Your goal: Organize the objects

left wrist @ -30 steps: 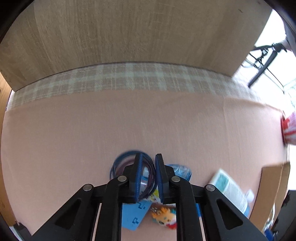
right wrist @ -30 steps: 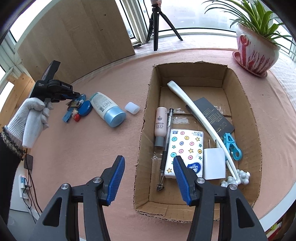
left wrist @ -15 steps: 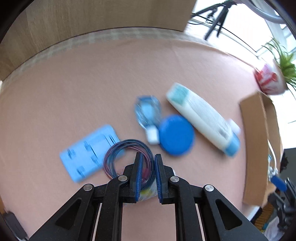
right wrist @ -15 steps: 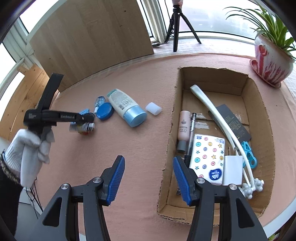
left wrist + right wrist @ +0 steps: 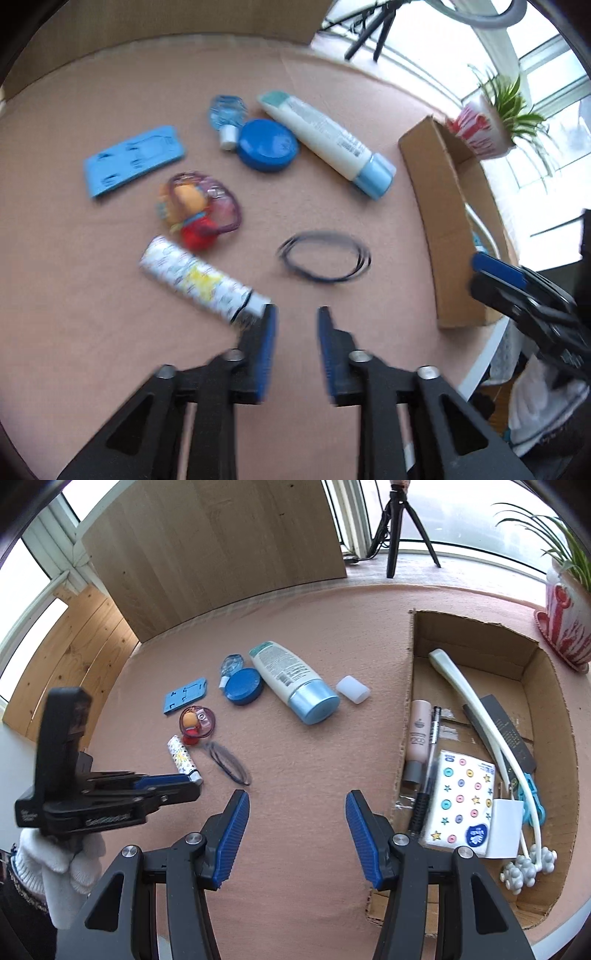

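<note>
Worktop (image 5: 314, 760) is covered w/ a pinkish-salmon cloth; behind it a light wood panel (image 5: 221, 542) leans upright, wood-plank wall at far left, big bright windows, a black tripod (image 5: 402, 524) by the glass, and a red-and-white plant pot (image 5: 565, 627) at the far right corner.

Loose items sit in a cluster left of the cardboard box (image 5: 413, 709): blue flat card (image 5: 133, 158), small clear-blue bottle (image 5: 227, 114), blue round lid (image 5: 267, 144) touching it, white lotion tube (image 5: 325, 136) w/ light-blue cap, a keychain toy (image 5: 195, 210) inside a pink ring, a patterned stick tube (image 5: 199, 280), a white cap (image 5: 352, 689) nr the box, and dark hair ties (image 5: 325, 262) lying flat on the cloth, apart from both tools. Box holds a long white massager, pen, tissue pack, beige bottle, dark card, blue clip, white charger.

Left wrist view is motion-blurred, so toy details and tube print can't be read; box interior mostly hidden from that side; its right edge is blown out by window light. Gloved hand (image 5: 59, 856) is partly cut off at the frame edge.

Left hand-held gripper (image 5: 295, 343): jaws parted, nothing between them. Right hand-held gripper (image 5: 297, 834): jaws wide, nothing held, hovering nr the box's near-left corner.

Vs 0.5 s ago: left jaws were pinched on the hair ties; now released, ties dropped onto the cloth ahead of the tips, and the toy and stick tube now show fully.
</note>
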Demonstrator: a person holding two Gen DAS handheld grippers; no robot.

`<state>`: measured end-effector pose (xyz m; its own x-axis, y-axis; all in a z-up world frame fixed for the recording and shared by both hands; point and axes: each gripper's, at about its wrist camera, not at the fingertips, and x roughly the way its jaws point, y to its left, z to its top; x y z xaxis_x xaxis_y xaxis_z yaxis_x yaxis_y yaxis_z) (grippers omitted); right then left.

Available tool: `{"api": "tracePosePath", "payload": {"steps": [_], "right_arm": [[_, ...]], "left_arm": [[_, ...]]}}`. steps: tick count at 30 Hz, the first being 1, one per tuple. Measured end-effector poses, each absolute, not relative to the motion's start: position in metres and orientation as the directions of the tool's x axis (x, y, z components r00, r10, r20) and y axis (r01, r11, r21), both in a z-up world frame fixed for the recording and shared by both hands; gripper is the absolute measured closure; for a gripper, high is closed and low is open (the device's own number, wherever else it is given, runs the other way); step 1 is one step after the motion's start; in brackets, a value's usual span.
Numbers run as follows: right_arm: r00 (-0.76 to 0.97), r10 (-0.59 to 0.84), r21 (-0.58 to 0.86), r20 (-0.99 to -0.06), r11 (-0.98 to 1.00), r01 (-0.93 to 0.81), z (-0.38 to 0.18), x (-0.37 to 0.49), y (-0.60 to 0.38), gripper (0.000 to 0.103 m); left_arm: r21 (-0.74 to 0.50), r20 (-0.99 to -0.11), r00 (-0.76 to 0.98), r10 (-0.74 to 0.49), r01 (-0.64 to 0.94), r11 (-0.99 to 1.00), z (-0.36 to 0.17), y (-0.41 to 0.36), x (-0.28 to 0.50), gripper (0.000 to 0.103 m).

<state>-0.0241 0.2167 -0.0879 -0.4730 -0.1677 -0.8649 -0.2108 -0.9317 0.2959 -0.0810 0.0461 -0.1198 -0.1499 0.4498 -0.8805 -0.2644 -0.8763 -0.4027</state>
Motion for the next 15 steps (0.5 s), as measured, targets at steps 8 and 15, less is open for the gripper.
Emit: {"api": "tracePosePath", "payload": {"steps": [8, 15], "right_arm": [[-0.423, -0.173, 0.258, -0.890, -0.954, -0.151, -0.107, -0.054, 0.194, 0.052], [-0.375, -0.123, 0.194, -0.919, -0.968, -0.156, -0.127, -0.088, 0.191, 0.052]], "left_arm": [[-0.338, -0.899, -0.260, 0.353, -0.103, -0.936, -0.111, -0.020, -0.096, 0.057], [-0.348, -0.903, -0.274, 0.330, 0.020, -0.937, -0.128, -0.004, -0.119, 0.054]]}}
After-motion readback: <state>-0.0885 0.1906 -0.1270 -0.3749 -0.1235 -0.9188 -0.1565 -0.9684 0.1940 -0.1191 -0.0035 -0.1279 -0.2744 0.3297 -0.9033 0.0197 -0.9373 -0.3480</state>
